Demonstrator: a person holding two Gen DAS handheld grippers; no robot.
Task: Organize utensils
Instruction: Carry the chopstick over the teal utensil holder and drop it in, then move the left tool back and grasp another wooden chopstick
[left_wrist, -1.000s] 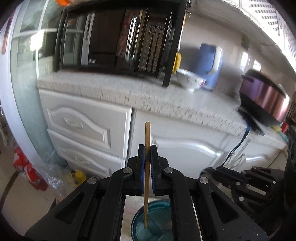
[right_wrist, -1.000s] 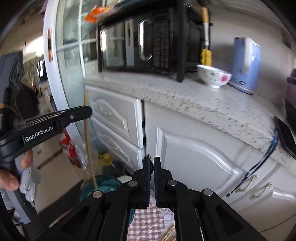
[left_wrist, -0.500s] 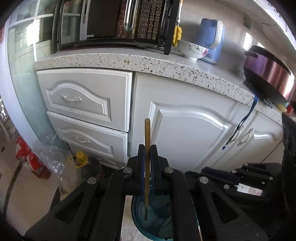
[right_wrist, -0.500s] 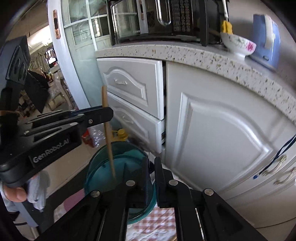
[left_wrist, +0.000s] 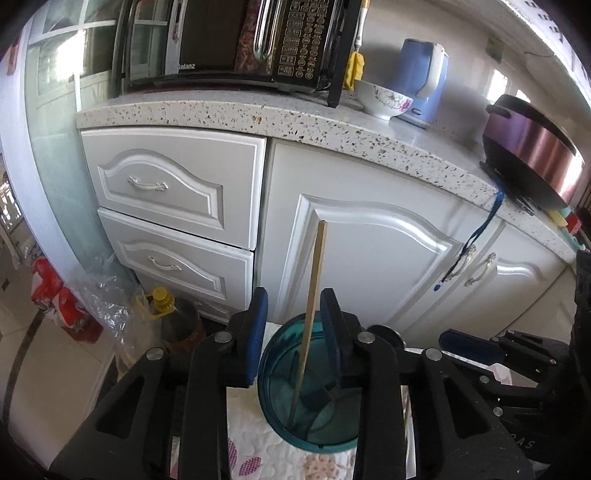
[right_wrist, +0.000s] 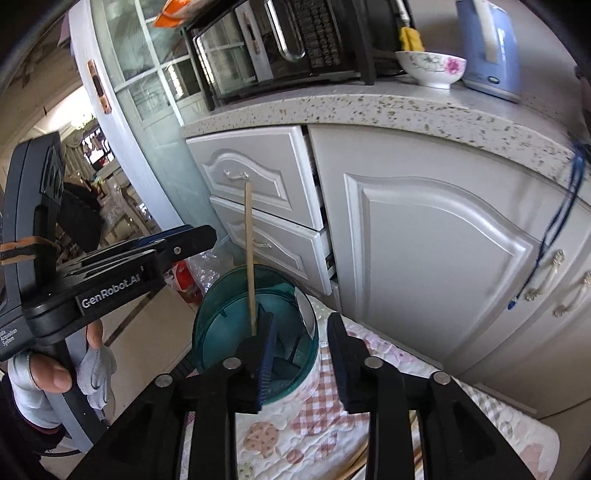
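Observation:
A wooden chopstick (left_wrist: 312, 310) stands tilted in a teal utensil cup (left_wrist: 280, 402), its lower end inside the cup. My left gripper (left_wrist: 293, 314) is open, its blue pads either side of the chopstick and apart from it. In the right wrist view the chopstick (right_wrist: 249, 254) rises from the cup (right_wrist: 221, 325), and the left gripper (right_wrist: 192, 238) is to its left. My right gripper (right_wrist: 301, 343) is open and empty just right of the cup. More chopsticks (right_wrist: 354, 463) lie on the cloth under it.
The cup stands on a patterned cloth (right_wrist: 373, 343). Behind are white cabinets (left_wrist: 369, 251) and drawers (left_wrist: 173, 188), and a speckled counter (left_wrist: 280, 118) with a microwave (left_wrist: 236, 40), bowl (left_wrist: 382, 99), kettle (left_wrist: 424, 79) and cooker (left_wrist: 532, 155). A bottle (left_wrist: 173, 317) and bags sit on the floor.
My left gripper has opened and let go of the chopstick, which now leans in the cup. My right gripper has opened too. Both views tilted down toward the cup.

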